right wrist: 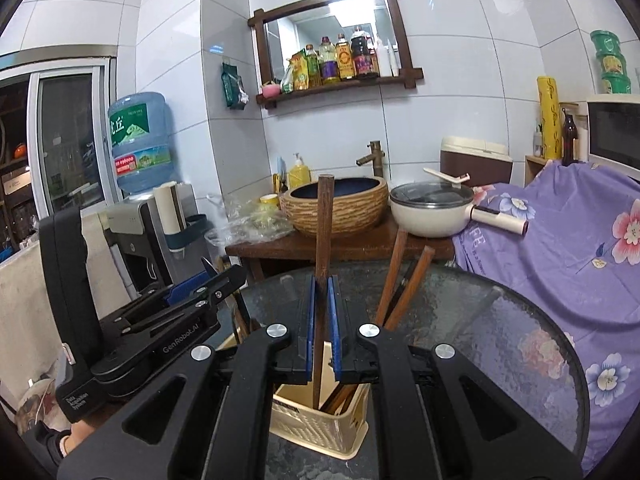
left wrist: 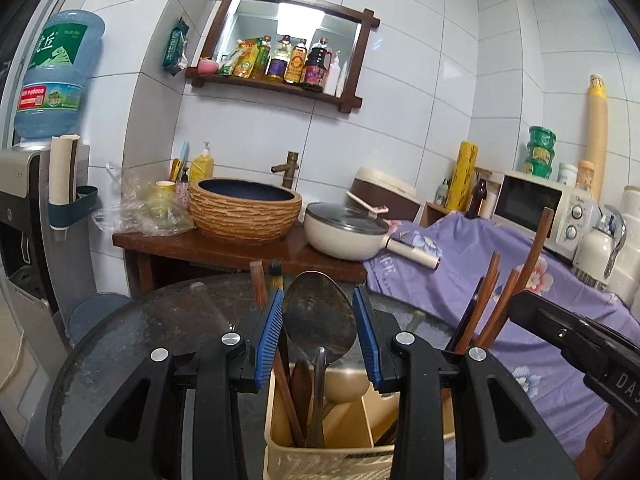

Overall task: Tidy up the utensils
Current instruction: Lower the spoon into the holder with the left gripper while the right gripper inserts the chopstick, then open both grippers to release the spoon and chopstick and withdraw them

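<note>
1. Left tongs [left wrist: 318, 334], black arms with blue ribbed pads, are hanging wide apart above the cream plastic utensil caddy [left wrist: 320, 456], pads flanking but not touching the large tarnished metal spoon [left wrist: 319, 316].
2. That spoon is standing bowl-up, handle down in the caddy's left compartment, sharing it with a dark brown wooden utensil [left wrist: 301, 390] and a reddish-brown wooden chopstick [left wrist: 288, 404].
3. Right tongs [right wrist: 321, 320] are sitting narrow, blue pads gripping a dark brown square wooden chopstick [right wrist: 323, 220] that is standing nearly upright, lower end inside the caddy [right wrist: 320, 428].
4. Two more reddish wooden chopsticks [right wrist: 400, 280] are leaning rightward out of the caddy, just beside the gripped one.
5. Caddy is resting on the round dark glass-topped surface [right wrist: 500, 340].
6. Behind: brown wooden counter [left wrist: 224, 246] carrying a woven-pattern round basin [left wrist: 245, 213] with a brass tap [left wrist: 289, 168], and a cream lidded pan [left wrist: 346, 232] just right of the basin.
7. Purple floral cloth [left wrist: 480, 264] is draping over things to the right; white microwave [left wrist: 536, 206] is standing behind it.
8. Blue water bottle [left wrist: 56, 76] is sitting inverted on a dispenser at left.
</note>
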### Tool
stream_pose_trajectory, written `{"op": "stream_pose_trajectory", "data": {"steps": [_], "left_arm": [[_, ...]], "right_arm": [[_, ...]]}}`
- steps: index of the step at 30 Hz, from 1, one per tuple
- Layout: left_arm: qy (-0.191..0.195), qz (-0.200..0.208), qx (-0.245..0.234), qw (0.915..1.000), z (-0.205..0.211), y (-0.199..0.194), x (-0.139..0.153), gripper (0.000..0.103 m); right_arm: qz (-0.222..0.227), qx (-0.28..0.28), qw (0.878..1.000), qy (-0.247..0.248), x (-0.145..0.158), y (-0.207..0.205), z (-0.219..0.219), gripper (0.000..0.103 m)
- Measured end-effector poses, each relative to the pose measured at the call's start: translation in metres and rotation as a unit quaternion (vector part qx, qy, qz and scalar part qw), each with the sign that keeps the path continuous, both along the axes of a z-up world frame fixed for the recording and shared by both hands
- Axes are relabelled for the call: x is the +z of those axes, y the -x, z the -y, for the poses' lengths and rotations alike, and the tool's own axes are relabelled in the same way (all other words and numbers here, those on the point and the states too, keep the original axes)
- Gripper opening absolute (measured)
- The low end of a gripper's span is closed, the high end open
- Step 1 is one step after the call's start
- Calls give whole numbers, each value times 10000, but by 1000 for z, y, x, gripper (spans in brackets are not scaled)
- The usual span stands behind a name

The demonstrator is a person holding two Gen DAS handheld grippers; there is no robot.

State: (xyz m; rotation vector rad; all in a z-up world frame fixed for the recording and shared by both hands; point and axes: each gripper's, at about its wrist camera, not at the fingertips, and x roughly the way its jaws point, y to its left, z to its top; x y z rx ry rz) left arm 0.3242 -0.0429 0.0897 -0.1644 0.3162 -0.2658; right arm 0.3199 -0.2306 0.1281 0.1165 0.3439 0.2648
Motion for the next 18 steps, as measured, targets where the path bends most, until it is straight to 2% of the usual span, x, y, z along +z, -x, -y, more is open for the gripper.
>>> {"op": "stream_pose_trajectory", "data": {"steps": [5,13,18], "left_arm": [[-151,-178,-68,9997,2,-2,-14,35],[-260,-484,-157,9984,1,-8,-32,35],[-266,-533,-176,9981,-1,-6,-34,35]], "right_arm": [[-22,2,9999,121,-15,2,-3,7],[57,1,9997,237,-17,5,-5,7],[53,32,9997,236,-16,5,-5,7]]}}
